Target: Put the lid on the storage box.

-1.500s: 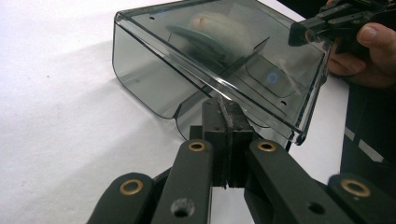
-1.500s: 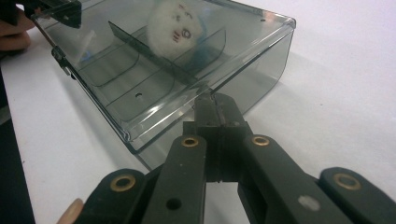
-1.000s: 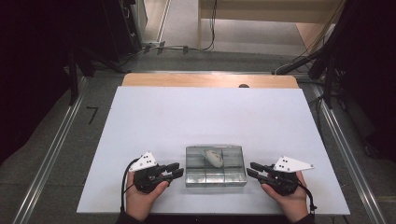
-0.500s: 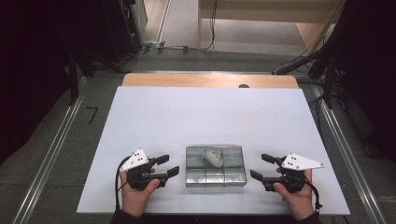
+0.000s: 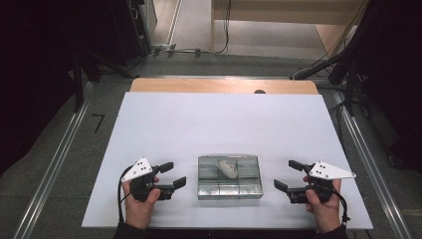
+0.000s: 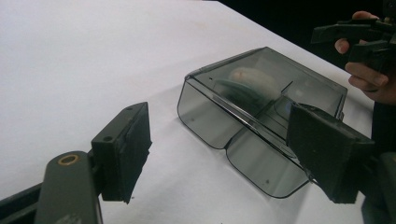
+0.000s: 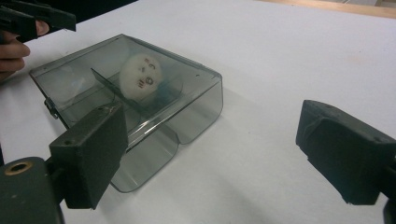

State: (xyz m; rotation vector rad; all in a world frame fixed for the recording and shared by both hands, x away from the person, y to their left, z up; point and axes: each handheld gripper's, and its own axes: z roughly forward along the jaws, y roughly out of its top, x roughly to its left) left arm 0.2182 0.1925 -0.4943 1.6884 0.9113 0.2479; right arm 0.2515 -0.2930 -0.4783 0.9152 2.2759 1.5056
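Two grippers are flanking a smoky clear box (image 5: 229,177) that is sitting near the front edge of the white bench (image 5: 224,124), roughly centred between the hands. Left gripper (image 5: 172,174) is resting just beside the box's left end; right gripper (image 5: 287,174) is standing a little farther off the right end. Neither is touching the box.

Jaws on both have just been opening and are now standing well apart, with nothing between them. In the left gripper view the two black pads (image 6: 125,149) are framing bare bench and one near corner of the box (image 6: 261,116). In the right gripper view the pads (image 7: 93,154) are likewise straddling open surface, with the box (image 7: 130,102) lying to the left of the gap.

Box is lying flat, its lid down as far as I can tell, and its inner dividers are showing through. A pale egg-shaped piece (image 7: 141,74) with small dark marks is lying in one of the back compartments, toward the middle. The other compartments are looking vacant, though tint and glare are making that uncertain.

Reading of the layout: each gripper is pointing inward at an end of the box, which suggests a two-sided approach, perhaps to steady one end while the other works the lid. Wide jaws are suiting the box's thick walls. The latch side is not clear enough to call.
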